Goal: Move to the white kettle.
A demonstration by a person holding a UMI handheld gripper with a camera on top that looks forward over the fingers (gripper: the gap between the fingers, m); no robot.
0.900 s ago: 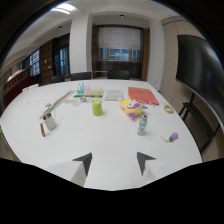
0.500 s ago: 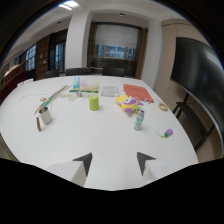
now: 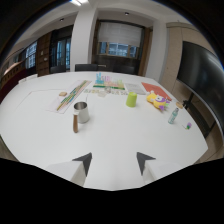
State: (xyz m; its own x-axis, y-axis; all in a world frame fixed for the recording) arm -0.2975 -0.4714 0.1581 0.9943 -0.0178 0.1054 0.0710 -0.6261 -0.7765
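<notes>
So compared to half a second back, the view has swung right: the metal cup [image 3: 81, 112] with the brown handle used to sit far over at the left of the frame, now it's left of centre, just above the left finger. The green cup [image 3: 131, 99] slid from centre-left to right of centre, and the yellow toy [image 3: 157, 101] and small bottle [image 3: 173, 115] got pushed toward the right side.

The gripper [image 3: 114, 162] sits at the bottom middle with its two dark fingertips [image 3: 84, 162] spread apart, nothing between them, just bare white table [image 3: 115, 137] showing in the gap.

I can't pick out a white kettle anywhere in this shot. Closest thing is that metal cup, and it's silver.

For room: the stretch of table right ahead of the fingers is open all the way up to the metal cup and green cup. Clutter is bunched in the upper middle, with papers and a long ruler-ish strip [image 3: 71, 96] at upper left and a red sheet [image 3: 151, 88] at upper right. The table's near edge curves along the lower left and lower right of the frame, and the far edge runs under a dark chair [image 3: 86, 67] and the windows [image 3: 118, 48]
</notes>
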